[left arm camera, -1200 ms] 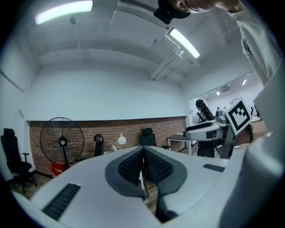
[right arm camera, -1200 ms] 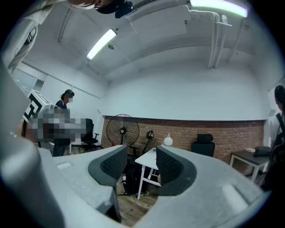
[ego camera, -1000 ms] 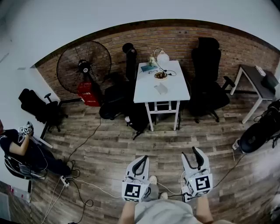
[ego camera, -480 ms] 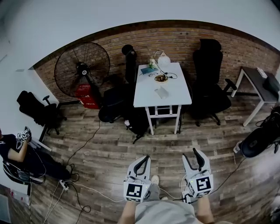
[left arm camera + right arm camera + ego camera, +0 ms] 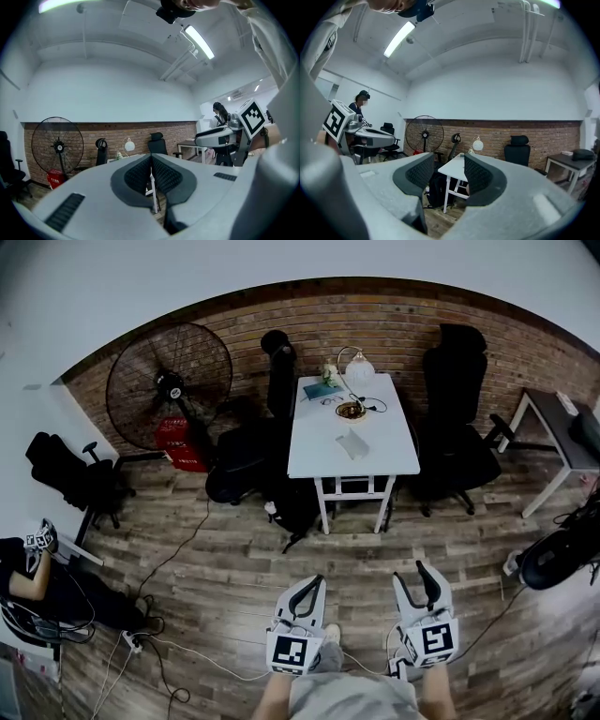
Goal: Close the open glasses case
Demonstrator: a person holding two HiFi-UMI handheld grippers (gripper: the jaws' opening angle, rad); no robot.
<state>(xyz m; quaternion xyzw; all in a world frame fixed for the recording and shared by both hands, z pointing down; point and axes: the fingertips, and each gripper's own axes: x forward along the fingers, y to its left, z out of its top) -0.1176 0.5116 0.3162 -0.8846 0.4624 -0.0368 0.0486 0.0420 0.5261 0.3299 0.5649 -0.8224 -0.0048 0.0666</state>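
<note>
The glasses case (image 5: 352, 443) is a small pale object lying on the white table (image 5: 319, 457) far ahead by the brick wall; I cannot tell from here how its lid stands. Both grippers are held low near my body, well short of the table. My left gripper (image 5: 313, 580) has its jaws touching at the tips, with nothing between them; its own view shows the left gripper (image 5: 151, 160) shut. My right gripper (image 5: 417, 574) stands open and empty, and past the right gripper (image 5: 448, 165) the table (image 5: 454, 165) shows.
On the table are also a lamp (image 5: 358, 366), a blue book (image 5: 318, 387) and a small bowl (image 5: 351, 411). Black office chairs (image 5: 457, 442) flank it, a bag (image 5: 294, 499) sits beneath. A large fan (image 5: 169, 381), floor cables (image 5: 187, 652), a seated person (image 5: 37, 573) and a side desk (image 5: 555, 423) surround.
The table and the room have grown slightly larger and shifted lower in the head view, as I move toward them. Both grippers keep their pose and their jaw states.
</note>
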